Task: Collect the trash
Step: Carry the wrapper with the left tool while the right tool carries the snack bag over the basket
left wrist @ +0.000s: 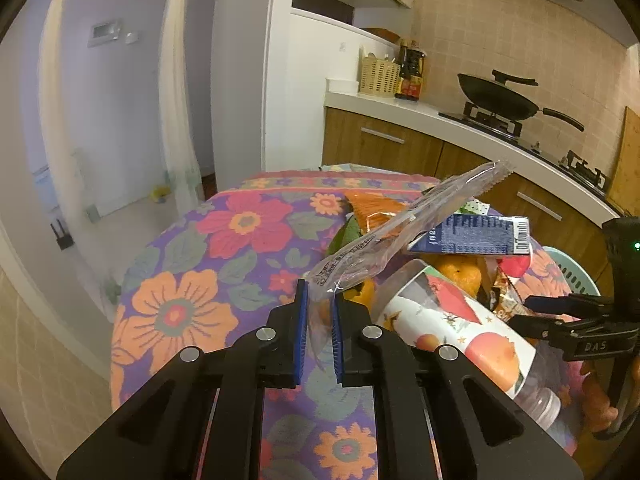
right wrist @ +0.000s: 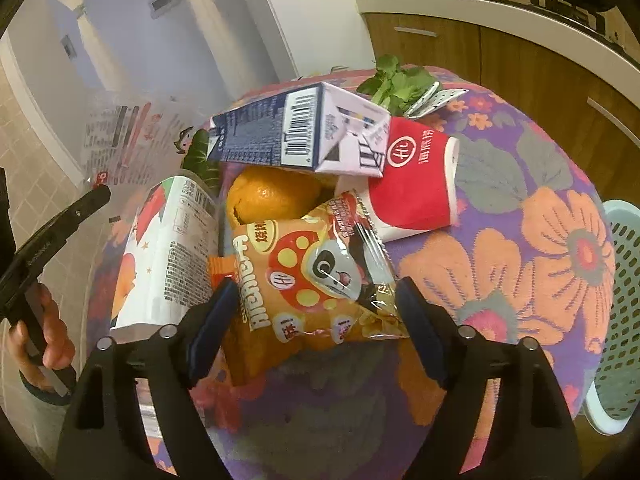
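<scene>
The long clear plastic wrapper with faint printing slants from the centre of the left wrist view up toward the upper right, lifted off the heap; its lower end sits between the blue pads of the left gripper, whose jaws are pinching it, apparently to carry it away as trash. In the right wrist view the same film shows as a see-through sheet at the upper left. The right gripper hangs at the lower centre with its jaws spread wide on either side of the orange mushroom-printed snack packet, not yet closed on it, so that packet looks like the next piece to collect. Around it on the flowered tabletop lie a clear plastic bottle with a fruit label on its side, a blue and white drink carton resting over an orange fruit, and a flattened red and white paper cup. The pale green plastic basket stands at the right edge, probably the bin. The bottle lies close against the packet's left side and could crowd the left pad
</scene>
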A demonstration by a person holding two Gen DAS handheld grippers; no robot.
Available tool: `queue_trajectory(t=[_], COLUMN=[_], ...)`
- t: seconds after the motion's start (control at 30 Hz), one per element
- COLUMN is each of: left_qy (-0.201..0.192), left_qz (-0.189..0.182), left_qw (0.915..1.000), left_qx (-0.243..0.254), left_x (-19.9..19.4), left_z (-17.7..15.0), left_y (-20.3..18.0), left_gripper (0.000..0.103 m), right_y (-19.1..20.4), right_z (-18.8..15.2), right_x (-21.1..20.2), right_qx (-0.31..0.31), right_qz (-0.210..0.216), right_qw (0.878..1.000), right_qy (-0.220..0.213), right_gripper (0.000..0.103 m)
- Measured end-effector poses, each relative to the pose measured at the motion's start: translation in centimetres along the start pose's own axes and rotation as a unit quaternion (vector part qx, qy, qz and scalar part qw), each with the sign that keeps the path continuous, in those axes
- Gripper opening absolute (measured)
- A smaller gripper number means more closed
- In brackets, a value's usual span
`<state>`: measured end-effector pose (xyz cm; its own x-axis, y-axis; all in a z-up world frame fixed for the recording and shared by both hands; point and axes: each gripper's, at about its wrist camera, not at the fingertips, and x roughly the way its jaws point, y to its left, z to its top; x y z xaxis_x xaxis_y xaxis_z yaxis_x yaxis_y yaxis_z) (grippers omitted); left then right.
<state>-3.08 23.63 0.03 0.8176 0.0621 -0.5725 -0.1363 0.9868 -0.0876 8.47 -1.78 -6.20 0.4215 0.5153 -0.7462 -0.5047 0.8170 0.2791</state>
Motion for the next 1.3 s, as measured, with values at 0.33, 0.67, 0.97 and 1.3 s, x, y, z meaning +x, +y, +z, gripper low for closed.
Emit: queue_trajectory(t=[0.33,0.67,0.97,1.3], left_qy=[-0.008,-0.014,-0.039,-0.028], left_qz=[-0.008,-0.016,-0.044,-0.118], left_qw=[0.9999,0.9997,0.9983,0.9926], left_qx=[0.009,-0.007,0.001,0.011], left_x=[-0.6,-1.5,-3.7,-2.6], left_z=[0.2,0.8,2.0,3.5], left_y=[-1.0,-1.3,-5.5,-13.6], left_gripper=[0.008,0.007,0.006,0.005], right_y=[-1.8,0.2,-0.2,-7.2], right_z=[0.8,-0.3,-1.6,-2.5], right_x=[0.6,-0.6,-6.5,-12.9], right_qx=[0.032,-0.023,-0.019,0.037], right_qz=[0.006,-0.009,-0.004,-0.041], right_qw=[0.999,1.0,0.996,0.987], right_qy=[0.003,-0.013,-0.082,-0.148], right_gripper=[0.086,0.043,0.033,0.032])
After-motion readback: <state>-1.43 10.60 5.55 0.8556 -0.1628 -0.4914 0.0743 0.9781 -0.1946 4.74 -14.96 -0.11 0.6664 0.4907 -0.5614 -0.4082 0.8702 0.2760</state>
